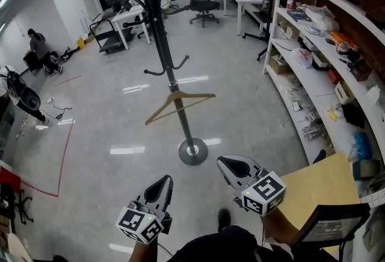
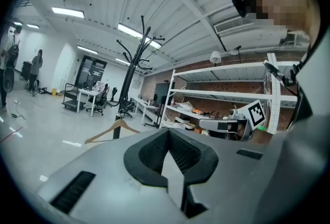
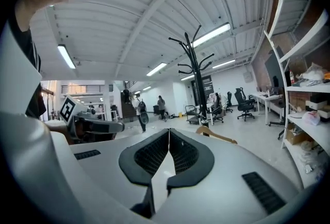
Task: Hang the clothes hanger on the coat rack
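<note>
Head view: the coat rack [image 1: 157, 20] stands on the open floor [image 1: 108, 110], with its round base toward the near side and the long shelves [image 1: 313, 68] off to the right. The clothes hanger [image 1: 180, 104] is up off the floor against the rack's pole, just below the lower pair of hooks. It looks hung there and tilts a little, though I cannot make out the exact peg that takes its hook. The left gripper [image 1: 165, 180] and the right gripper [image 1: 222, 161] sit low in the frame, well apart from the rack. Neither is touching anything.

Left gripper view: the dark ribbed fingers [image 2: 152, 151] are pressed together with nothing between them. Beyond them the hanger [image 2: 111, 130] shows in front of the rack [image 2: 135, 63], free of any grip.

Right gripper view: its fingers [image 3: 185, 153] are likewise together and empty. One wooden arm of the hanger [image 3: 219, 135] peeks over the gripper body, beside the foot of the rack [image 3: 193, 73].

Judged from this, the hanging is done: the hanger is on the rack and both grippers have let go. Little seems left beyond seeing that it sits steady
</note>
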Demonstrator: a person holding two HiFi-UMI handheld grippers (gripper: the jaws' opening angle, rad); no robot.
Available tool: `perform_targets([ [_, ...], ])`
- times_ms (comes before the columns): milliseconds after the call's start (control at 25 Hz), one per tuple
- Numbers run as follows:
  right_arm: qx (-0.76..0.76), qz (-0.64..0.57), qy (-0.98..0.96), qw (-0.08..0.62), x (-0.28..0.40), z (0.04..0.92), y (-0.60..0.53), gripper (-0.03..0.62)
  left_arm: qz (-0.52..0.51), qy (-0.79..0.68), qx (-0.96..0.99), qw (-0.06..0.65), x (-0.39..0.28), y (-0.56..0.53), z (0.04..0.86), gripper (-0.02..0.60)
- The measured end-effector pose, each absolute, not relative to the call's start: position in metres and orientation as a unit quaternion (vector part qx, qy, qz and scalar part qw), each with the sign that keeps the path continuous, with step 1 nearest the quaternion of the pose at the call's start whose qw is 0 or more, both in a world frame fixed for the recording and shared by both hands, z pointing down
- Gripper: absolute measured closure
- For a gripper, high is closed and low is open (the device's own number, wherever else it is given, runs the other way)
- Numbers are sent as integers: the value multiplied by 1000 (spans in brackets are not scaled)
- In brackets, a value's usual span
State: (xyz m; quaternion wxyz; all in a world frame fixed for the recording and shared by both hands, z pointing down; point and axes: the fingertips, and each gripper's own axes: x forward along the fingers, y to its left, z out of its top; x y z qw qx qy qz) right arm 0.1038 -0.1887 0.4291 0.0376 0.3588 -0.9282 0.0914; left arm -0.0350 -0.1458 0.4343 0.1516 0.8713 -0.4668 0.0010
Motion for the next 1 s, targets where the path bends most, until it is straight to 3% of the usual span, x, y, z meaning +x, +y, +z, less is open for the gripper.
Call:
perform_targets([
  [440,403,120,-904,72,76,452,-34,588,4,-425,885,189,-71,-11,463,583],
  [1000,402,116,-907,57,118,451,89,588,4,-430,885,179,-33,101,455,583],
])
